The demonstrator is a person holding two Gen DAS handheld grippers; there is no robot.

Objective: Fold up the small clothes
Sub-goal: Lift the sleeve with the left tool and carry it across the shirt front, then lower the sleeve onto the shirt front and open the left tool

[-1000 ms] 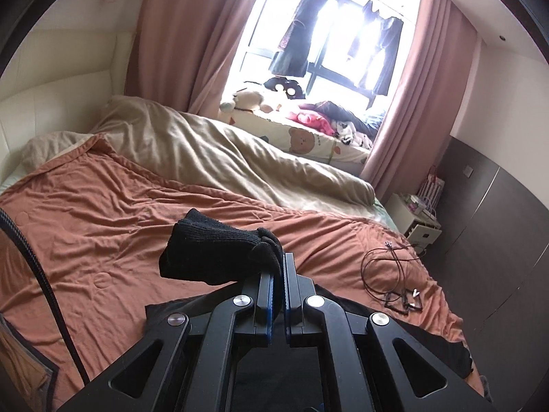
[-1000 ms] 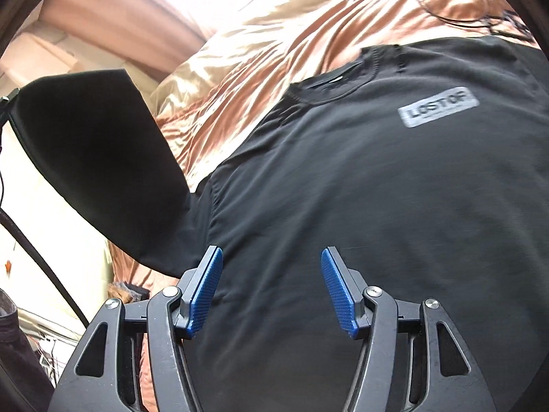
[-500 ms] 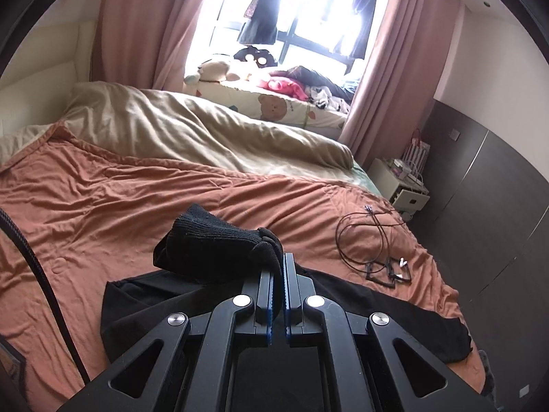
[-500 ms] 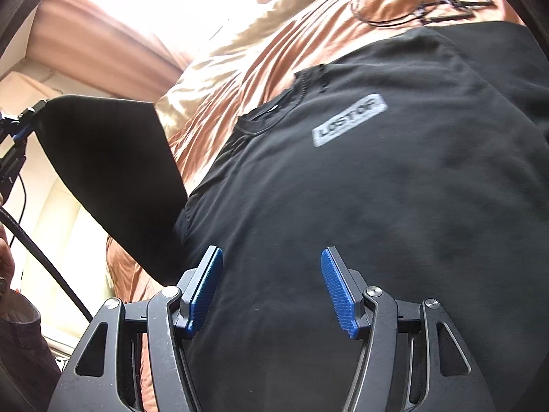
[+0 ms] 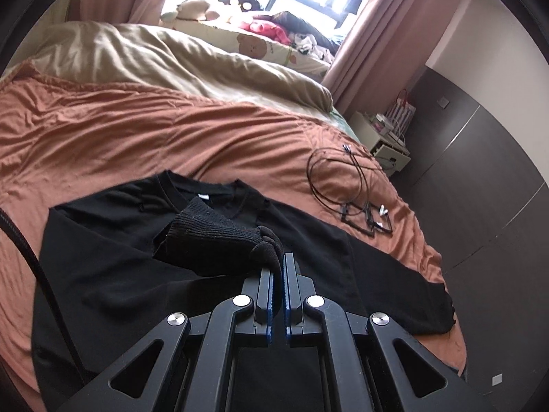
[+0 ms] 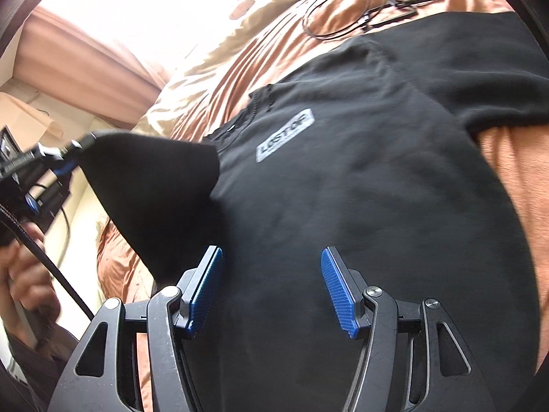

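A black sweatshirt (image 5: pixel 103 267) lies spread on the orange bedspread (image 5: pixel 103 137), collar toward the far side. My left gripper (image 5: pixel 278 261) is shut on the ribbed cuff (image 5: pixel 209 231) of one sleeve and holds it lifted over the shirt's chest. In the right wrist view that raised sleeve (image 6: pixel 154 189) hangs from the left gripper (image 6: pixel 73 149) at the left. My right gripper (image 6: pixel 271 255) hovers open just above the shirt's body (image 6: pixel 377 206), below the grey label (image 6: pixel 284 135), with nothing between its blue pads (image 6: pixel 206 285).
Looped black cables (image 5: pixel 350 185) lie on the bedspread beyond the shirt's right shoulder. A beige duvet (image 5: pixel 171 58) and pillows are bunched at the far side under the window. A small white bedside unit (image 5: pixel 384 137) stands right of the bed. A person's hand (image 6: pixel 24 267) grips the left tool.
The left gripper has come down and forward with the cuff, which now hangs over the shirt's chest. The right gripper has shifted sideways over the shirt; the label now sits further left in its view.
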